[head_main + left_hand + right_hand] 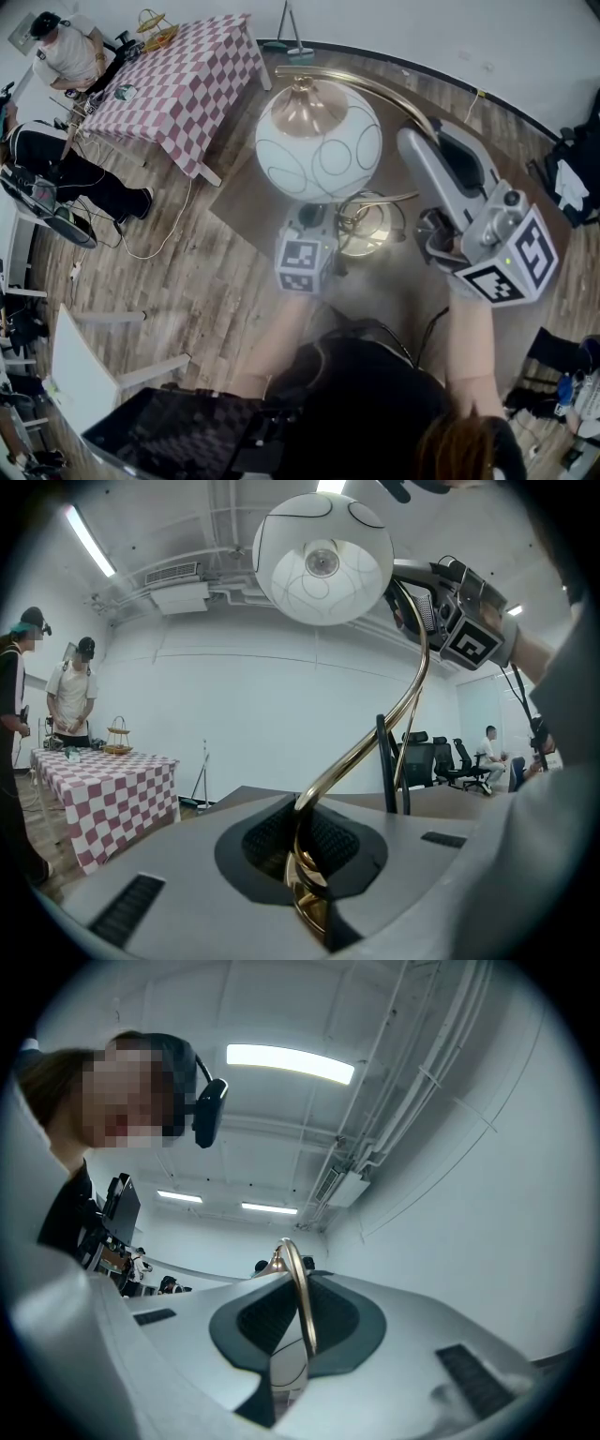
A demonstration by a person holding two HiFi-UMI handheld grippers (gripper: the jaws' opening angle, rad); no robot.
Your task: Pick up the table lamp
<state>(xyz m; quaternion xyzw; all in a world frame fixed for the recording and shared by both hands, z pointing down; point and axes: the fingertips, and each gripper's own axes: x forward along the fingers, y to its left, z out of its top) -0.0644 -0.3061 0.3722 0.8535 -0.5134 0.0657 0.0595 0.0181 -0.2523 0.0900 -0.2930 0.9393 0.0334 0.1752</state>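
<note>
The table lamp hangs in the air between both grippers. Its white globe shade [319, 141] [323, 560] carries thin looping lines, and a curved brass arm [384, 94] [375, 752] [300, 1297] arcs over it. My left gripper [319, 225] [305, 855] is shut on the lower brass stem, close to the lamp's wire base [370, 225]. My right gripper [422, 145] [295, 1335] is shut on the upper curve of the brass arm, beside the shade. From the left gripper view the right gripper [464, 621] appears high beside the shade.
A table with a red-and-white checked cloth [183, 80] [103, 789] stands at the far left, with two people [61, 52] beside it. A brown tabletop [244, 202] lies under the lamp. A white table [89, 366] is at the lower left, and office chairs [441, 761] stand further off.
</note>
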